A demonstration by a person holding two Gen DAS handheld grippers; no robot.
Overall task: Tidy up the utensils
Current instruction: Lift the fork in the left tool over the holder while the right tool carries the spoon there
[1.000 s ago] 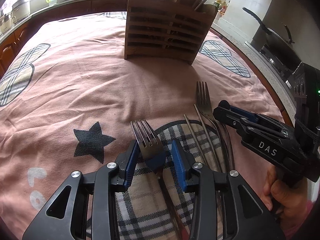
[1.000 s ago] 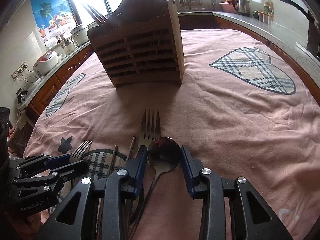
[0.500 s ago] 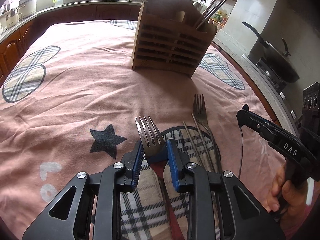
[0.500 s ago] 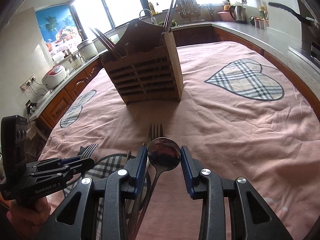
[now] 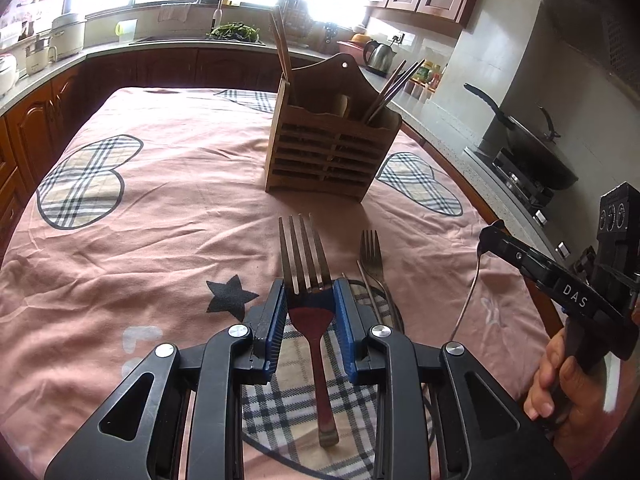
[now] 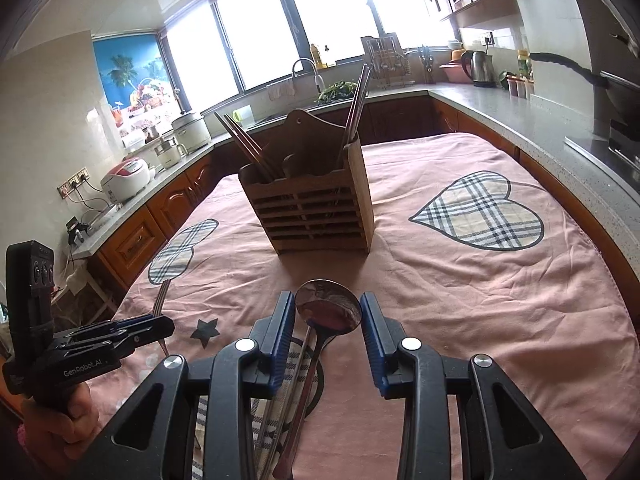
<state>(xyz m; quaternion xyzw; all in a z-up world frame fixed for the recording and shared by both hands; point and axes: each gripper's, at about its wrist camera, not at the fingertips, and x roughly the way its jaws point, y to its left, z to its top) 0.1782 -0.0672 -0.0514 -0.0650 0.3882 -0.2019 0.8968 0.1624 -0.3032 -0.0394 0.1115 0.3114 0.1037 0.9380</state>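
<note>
A fork and a spoon are held above the pink cloth, each in its own gripper.

The left gripper [image 5: 310, 304] is clenched on the fork [image 5: 305, 258] at its neck, tines forward, handle hanging back over a plaid patch. The right gripper [image 6: 327, 320] is closed on the spoon [image 6: 328, 307] by the bowl, its handle trailing down between the fingers. A second fork [image 5: 371, 250] and thin metal sticks [image 5: 370, 292] lie on the cloth [image 5: 160, 216] just right of the held fork. Ahead, nothing stands between the grippers and the slatted wooden holder [image 5: 330, 152], upright mid-table. Chopsticks [image 6: 246, 144] lean in its left compartment and metal sticks [image 6: 356, 96] in its right. A wok [image 5: 532, 152] sits on the stove at right.
</note>
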